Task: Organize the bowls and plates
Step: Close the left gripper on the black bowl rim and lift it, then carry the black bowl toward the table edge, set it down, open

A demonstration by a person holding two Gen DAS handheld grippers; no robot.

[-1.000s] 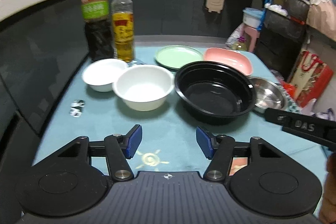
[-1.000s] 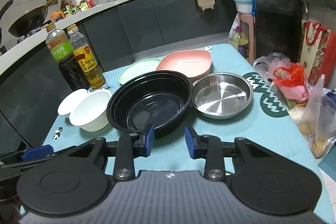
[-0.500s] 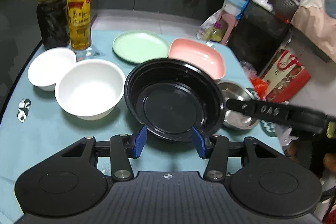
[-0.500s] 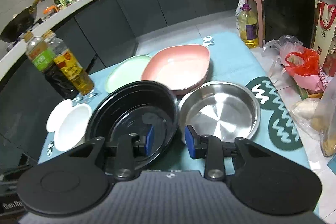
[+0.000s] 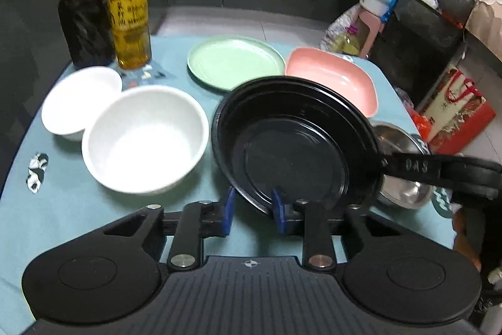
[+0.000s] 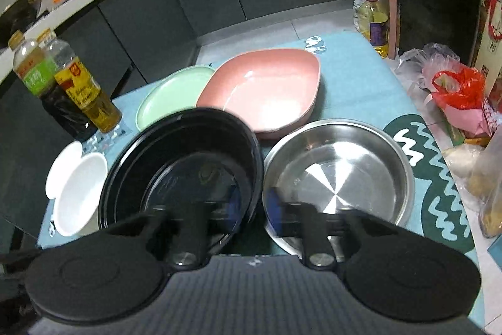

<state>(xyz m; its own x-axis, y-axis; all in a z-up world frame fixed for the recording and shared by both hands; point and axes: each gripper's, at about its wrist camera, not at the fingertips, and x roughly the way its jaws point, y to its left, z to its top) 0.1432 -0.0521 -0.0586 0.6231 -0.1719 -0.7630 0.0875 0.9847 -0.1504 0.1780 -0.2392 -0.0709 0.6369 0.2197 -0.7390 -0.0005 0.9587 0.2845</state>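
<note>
1. The left gripper (image 5: 251, 211) has its blue pads set narrowly either side of the near rim of the black bowl (image 5: 295, 146), one pad outside the wall and one inside.
2. The right gripper (image 6: 254, 206) straddles the black bowl's right-hand wall, one finger in the bowl and the other over the steel dish (image 6: 339, 171); motion blur hides whether the pads actually press the rim.
3. The black bowl looks tilted, its near edge raised off the teal tablecloth (image 5: 78, 209).
4. Just left of it sit a large white bowl (image 5: 144, 140) and a small white bowl (image 5: 78, 99), touching.
5. Behind lie a green plate (image 5: 233, 62) and a pink dish (image 5: 332, 77).
</note>
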